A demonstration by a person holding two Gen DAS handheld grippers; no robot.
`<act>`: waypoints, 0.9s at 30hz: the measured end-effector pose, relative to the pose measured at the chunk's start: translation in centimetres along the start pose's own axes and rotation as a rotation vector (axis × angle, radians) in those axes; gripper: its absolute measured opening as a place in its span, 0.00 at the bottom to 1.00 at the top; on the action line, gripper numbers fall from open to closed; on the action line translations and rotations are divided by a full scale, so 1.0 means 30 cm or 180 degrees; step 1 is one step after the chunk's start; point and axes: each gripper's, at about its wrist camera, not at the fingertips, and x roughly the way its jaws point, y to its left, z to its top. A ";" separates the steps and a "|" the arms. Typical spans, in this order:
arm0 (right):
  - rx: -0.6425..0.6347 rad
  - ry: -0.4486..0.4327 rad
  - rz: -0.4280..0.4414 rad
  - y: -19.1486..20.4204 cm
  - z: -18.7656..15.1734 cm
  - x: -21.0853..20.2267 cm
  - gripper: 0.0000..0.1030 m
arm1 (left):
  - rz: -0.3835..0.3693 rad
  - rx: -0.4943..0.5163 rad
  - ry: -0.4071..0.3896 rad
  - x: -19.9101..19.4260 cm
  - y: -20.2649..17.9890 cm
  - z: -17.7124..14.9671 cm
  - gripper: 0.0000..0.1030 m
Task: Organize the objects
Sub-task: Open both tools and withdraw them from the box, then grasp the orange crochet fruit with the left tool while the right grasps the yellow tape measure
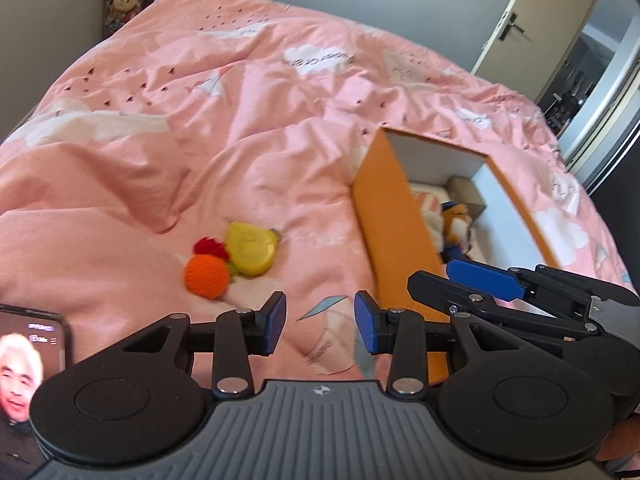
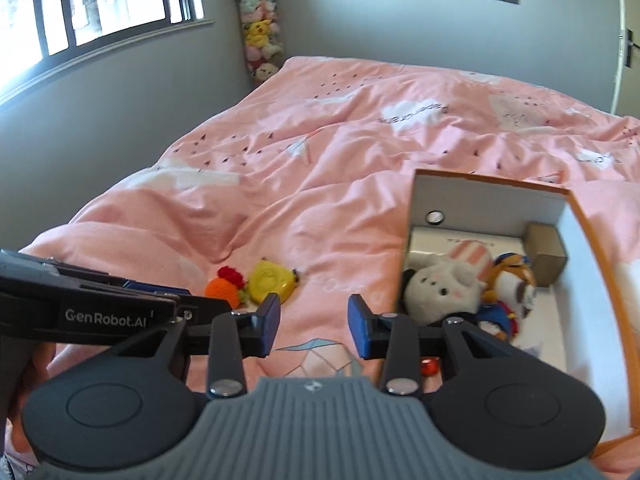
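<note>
Blue-padded fingers on the left gripper (image 1: pixel 320 322) stand apart with nothing between them, over the pink duvet (image 1: pixel 248 128) of the bed. Right gripper (image 2: pixel 313 326) likewise spread and empty, hovering at the near left corner of the orange box (image 2: pixel 596 280). Just ahead and left of both: a yellow toy (image 1: pixel 250 250) touching an orange knitted ball (image 1: pixel 207 276) with a red tuft, lying loose on the duvet, apart from the box. Box sits open on the bed, already holding a white plush (image 2: pixel 442 290), other soft toys and a small brown carton (image 2: pixel 546 254). Phone (image 1: pixel 28 376) at lower left edge of the left view. Judged step: between placements, lining up on the remaining loose toys. Next move calls for reaching forward-left, closing on one toy without dragging bedding, then carrying it right over the box wall.
</note>
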 end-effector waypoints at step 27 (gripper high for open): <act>-0.0288 0.0676 0.0068 0.075 0.018 0.394 0.38 | 0.0546 0.0529 0.0668 0.255 0.175 0.130 0.44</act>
